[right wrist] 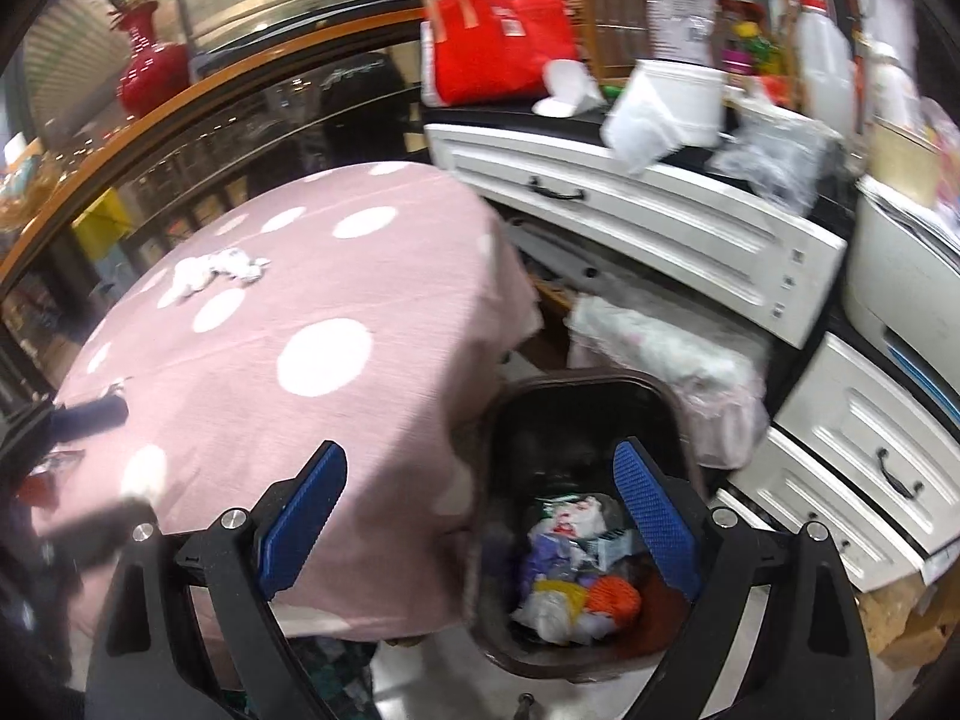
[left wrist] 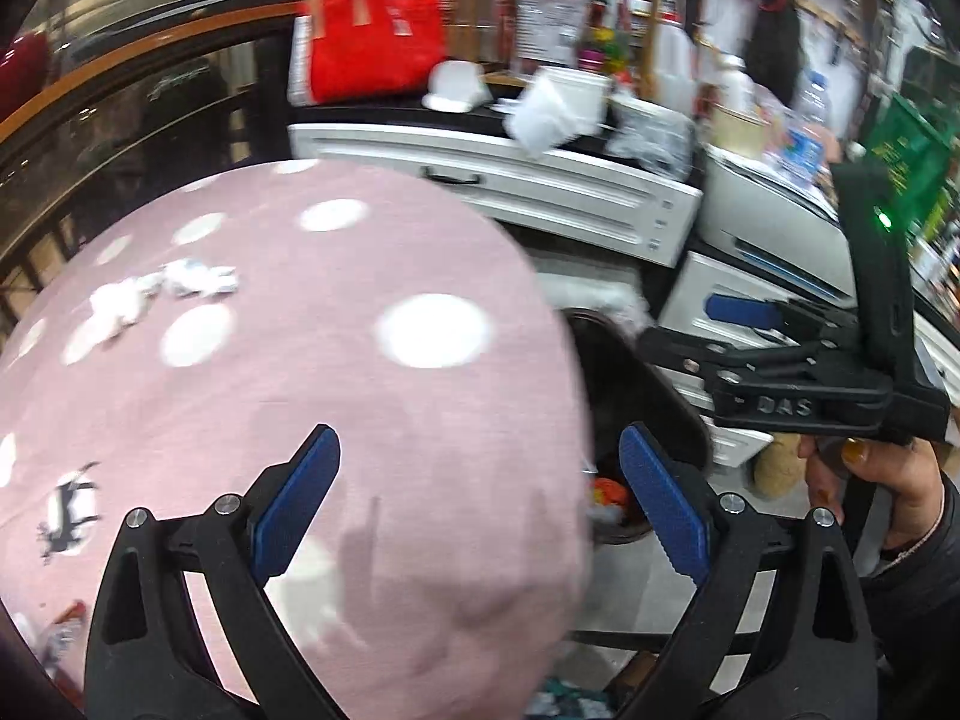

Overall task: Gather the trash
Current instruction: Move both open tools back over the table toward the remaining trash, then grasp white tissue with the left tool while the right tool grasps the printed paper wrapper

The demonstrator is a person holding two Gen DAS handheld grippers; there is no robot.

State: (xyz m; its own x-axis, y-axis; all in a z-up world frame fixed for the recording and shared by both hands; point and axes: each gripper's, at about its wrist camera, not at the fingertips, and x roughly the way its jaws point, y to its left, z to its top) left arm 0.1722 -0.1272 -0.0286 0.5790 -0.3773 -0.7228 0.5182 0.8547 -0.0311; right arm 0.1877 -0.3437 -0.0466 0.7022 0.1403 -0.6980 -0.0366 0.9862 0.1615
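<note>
Crumpled white tissues (left wrist: 162,291) (right wrist: 216,269) lie on the far side of a round table under a pink polka-dot cloth (left wrist: 360,408) (right wrist: 336,420). My left gripper (left wrist: 477,450) is open above the near part of the cloth and holds nothing. One of its blue pads (right wrist: 90,414) shows blurred at the table's left edge. A dark bin (right wrist: 510,420) (left wrist: 612,372) stands on the floor right of the table, with mixed wrappers and paper inside. My right gripper (right wrist: 480,456) (left wrist: 684,324) hovers open and empty over the bin's near left rim, held by a hand (left wrist: 870,480).
White drawer units (right wrist: 660,222) with a cluttered dark top stand behind the bin, bearing a red bag (right wrist: 498,48) and a white tub (right wrist: 678,96). A filled plastic bag (right wrist: 678,360) leans beside the bin. A curved glass counter (right wrist: 198,138) runs behind the table.
</note>
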